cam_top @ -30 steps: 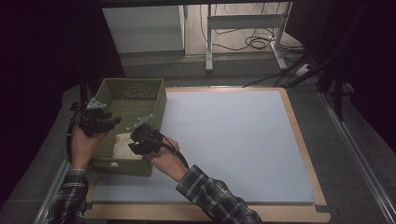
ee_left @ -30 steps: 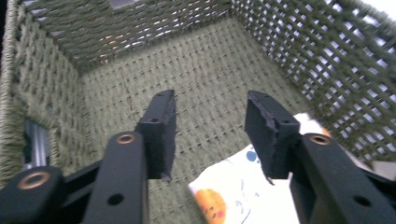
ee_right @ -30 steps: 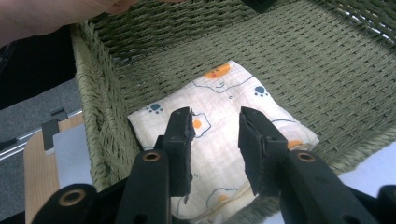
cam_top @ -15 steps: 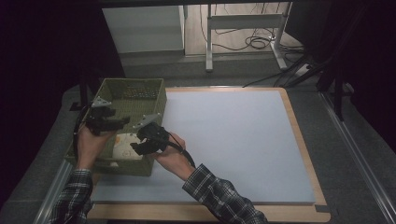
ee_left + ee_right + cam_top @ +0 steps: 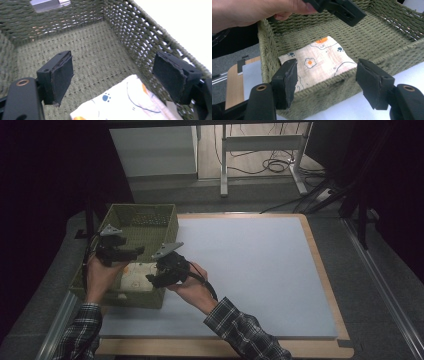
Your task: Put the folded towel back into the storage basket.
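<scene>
No readable text, label, brand, number or sign appears on anything.

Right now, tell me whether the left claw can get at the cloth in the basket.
Probably yes: the left claw hangs open above the basket, whose top is open, and the cloth lies bare just below it, with nothing between.

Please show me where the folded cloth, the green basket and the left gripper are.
folded cloth (image 5: 317,62), right gripper view, its printed top.
green basket (image 5: 150,213), high view, far wall.
left gripper (image 5: 112,75), left gripper view, midway between its open fingertips.
</scene>
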`<control>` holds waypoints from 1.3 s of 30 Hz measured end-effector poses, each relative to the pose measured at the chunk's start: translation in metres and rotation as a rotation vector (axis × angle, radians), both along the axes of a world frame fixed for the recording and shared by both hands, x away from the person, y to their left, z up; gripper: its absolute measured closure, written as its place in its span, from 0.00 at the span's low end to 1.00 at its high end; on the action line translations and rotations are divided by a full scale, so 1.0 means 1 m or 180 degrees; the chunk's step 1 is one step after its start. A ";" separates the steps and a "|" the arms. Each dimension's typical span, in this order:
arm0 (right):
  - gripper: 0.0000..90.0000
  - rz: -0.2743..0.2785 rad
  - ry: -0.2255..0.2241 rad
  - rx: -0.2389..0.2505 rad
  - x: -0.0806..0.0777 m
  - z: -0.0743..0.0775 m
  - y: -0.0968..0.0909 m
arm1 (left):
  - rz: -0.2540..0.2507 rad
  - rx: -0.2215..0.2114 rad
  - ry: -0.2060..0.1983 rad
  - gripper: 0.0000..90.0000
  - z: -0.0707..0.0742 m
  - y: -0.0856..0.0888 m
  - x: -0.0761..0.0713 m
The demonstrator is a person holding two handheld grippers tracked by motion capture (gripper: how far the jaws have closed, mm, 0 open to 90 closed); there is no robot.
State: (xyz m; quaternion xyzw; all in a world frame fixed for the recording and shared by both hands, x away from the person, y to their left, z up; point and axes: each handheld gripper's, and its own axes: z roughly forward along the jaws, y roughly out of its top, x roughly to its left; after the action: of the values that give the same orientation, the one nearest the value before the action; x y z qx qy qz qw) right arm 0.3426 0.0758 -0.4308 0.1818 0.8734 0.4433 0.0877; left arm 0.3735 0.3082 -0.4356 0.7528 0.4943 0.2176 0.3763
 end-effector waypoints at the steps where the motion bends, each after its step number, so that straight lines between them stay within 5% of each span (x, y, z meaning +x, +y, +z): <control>1: 0.37 -0.0003 -0.0001 0.0008 0.001 0.000 -0.003 | -0.0005 0.0004 0.0003 0.18 0.000 -0.001 0.000; 12: 0.33 -0.0097 0.0007 0.0004 0.007 -0.003 -0.031 | -0.0141 -0.0083 -0.0011 0.13 0.004 -0.014 -0.008; 39: 0.15 -0.0323 0.0050 -0.0077 0.016 -0.015 -0.089 | -0.0538 0.0108 0.0073 0.02 0.013 -0.062 -0.014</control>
State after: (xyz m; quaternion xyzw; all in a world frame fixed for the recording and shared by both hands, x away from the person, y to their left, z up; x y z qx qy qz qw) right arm 0.3590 -0.0134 -0.4458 0.2282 0.8690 0.4263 0.1054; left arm 0.3597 0.2460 -0.4223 0.8005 0.4296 0.1848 0.3749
